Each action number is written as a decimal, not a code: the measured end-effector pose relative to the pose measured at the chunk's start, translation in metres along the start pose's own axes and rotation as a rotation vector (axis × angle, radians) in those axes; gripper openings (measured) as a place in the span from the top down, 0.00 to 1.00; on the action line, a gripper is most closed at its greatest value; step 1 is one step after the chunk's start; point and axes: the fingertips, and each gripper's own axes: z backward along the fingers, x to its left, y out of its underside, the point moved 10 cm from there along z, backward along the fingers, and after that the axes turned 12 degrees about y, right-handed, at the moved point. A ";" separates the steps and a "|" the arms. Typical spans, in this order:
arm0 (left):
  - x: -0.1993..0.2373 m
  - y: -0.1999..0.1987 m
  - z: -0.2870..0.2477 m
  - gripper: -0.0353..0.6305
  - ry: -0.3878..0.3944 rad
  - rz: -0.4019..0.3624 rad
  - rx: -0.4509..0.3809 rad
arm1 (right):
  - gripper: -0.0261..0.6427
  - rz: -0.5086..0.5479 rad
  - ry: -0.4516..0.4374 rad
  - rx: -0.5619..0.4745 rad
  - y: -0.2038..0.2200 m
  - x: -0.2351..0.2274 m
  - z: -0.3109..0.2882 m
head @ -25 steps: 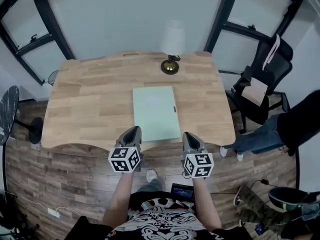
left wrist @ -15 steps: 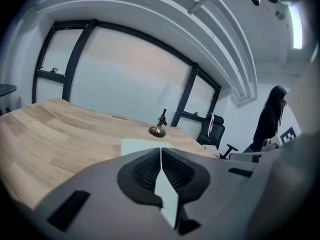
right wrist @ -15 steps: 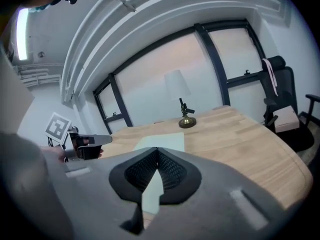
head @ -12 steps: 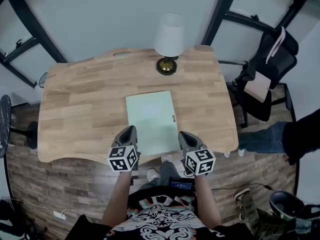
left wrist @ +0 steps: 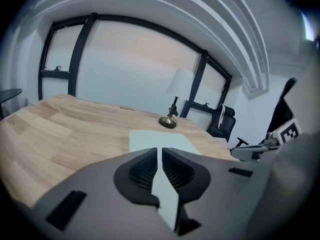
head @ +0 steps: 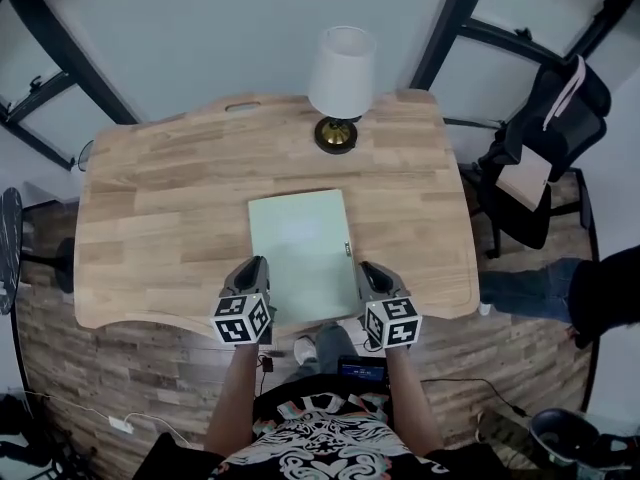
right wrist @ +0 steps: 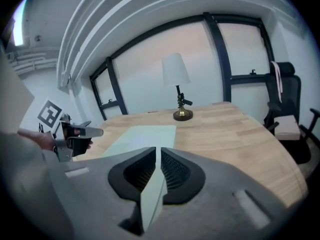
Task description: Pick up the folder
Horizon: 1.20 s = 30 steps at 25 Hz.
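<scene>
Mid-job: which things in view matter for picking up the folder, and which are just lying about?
For the job:
folder, flat on the table
left tool, shut, empty
right tool, shut, empty

Just lying about:
lamp
chair

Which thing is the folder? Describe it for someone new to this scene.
On the wooden table, look at the middle, toward the near edge. The folder is the flat, pale green rectangle there; the lamp behind it stands upright.
</scene>
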 end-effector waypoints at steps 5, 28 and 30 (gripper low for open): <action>0.016 0.010 -0.007 0.85 -0.013 0.018 0.050 | 0.88 0.050 -0.040 0.078 0.005 -0.006 -0.022; 0.055 0.050 -0.038 0.49 0.057 0.397 0.072 | 0.60 -0.383 -0.221 0.253 0.036 -0.015 -0.089; 0.058 0.054 -0.041 0.49 0.068 0.437 0.074 | 0.60 -0.389 -0.216 0.255 0.037 -0.015 -0.091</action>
